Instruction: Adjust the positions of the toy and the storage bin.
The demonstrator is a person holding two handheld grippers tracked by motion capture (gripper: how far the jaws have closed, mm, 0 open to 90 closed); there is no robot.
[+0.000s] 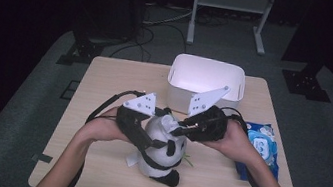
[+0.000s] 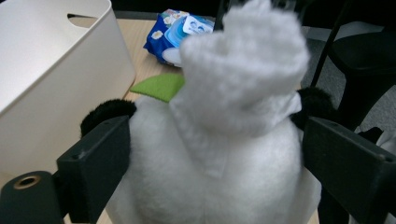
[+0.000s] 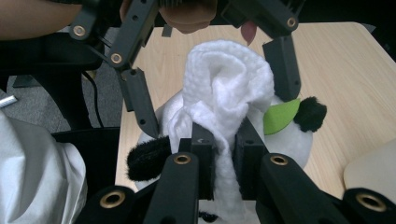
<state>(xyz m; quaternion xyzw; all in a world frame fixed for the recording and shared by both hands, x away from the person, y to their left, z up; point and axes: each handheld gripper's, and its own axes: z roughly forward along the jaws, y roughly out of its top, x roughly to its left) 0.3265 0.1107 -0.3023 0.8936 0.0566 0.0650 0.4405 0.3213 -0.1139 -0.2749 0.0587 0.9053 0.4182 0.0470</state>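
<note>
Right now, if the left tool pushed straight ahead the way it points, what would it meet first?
The panda toy: its white body already sits between the left tool's jaws, a white cloth bunched on top. Beyond lies the blue wipes pack, probably well past; depth is unclear.

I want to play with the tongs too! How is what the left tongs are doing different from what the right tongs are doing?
The left tongs are spread wide around the panda toy, one jaw on each side of its body; the right tongs are nearly closed, pinching the white cloth. The left grip something round and plush; the right grip something thin and bunched. Both work on the same toy.
</note>
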